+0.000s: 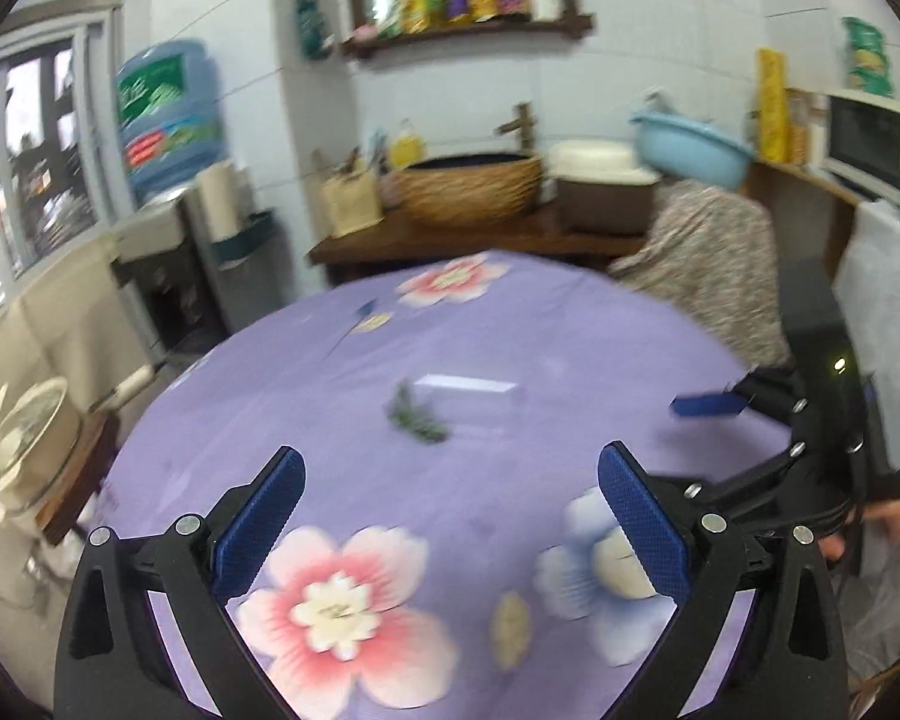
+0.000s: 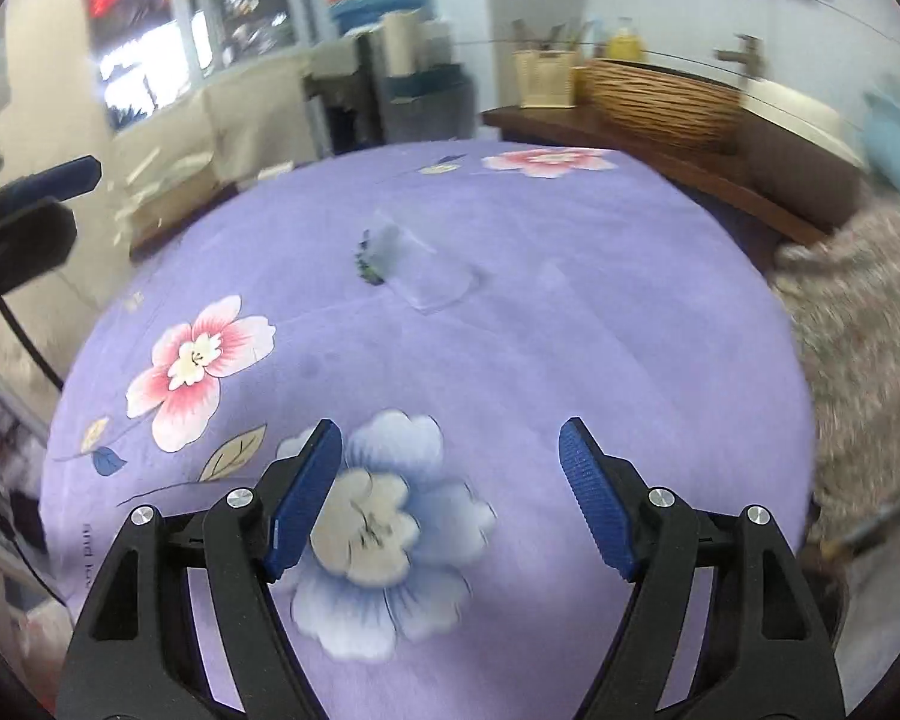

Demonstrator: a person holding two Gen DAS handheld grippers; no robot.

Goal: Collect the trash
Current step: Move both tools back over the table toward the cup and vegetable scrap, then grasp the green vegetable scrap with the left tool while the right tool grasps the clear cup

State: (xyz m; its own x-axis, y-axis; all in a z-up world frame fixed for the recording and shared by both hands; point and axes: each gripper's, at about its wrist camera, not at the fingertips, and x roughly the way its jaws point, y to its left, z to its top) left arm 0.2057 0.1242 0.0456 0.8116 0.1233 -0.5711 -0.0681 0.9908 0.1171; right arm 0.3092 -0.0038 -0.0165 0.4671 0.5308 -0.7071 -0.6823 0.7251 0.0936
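Note:
A round table under a purple flowered cloth (image 1: 510, 324) fills both views. Near its middle lies a clear plastic wrapper (image 1: 471, 393) (image 2: 429, 273) with a small green leafy scrap (image 1: 417, 420) (image 2: 365, 258) against its left end. My left gripper (image 1: 450, 462) hovers open over the near part of the cloth, well short of the trash, with nothing between its fingers. My right gripper (image 2: 450, 426) is open and empty too, over the blue flower print. One blue fingertip (image 1: 708, 405) of the right gripper shows at the right of the left wrist view.
Behind the table a wooden counter (image 1: 480, 240) carries a woven basin (image 1: 468, 189) and a utensil holder (image 1: 351, 201). A water dispenser (image 1: 168, 114) stands at the back left, a pot (image 1: 27, 438) on a low stand at the left. A patterned cloth (image 1: 708, 258) drapes by the table's right edge.

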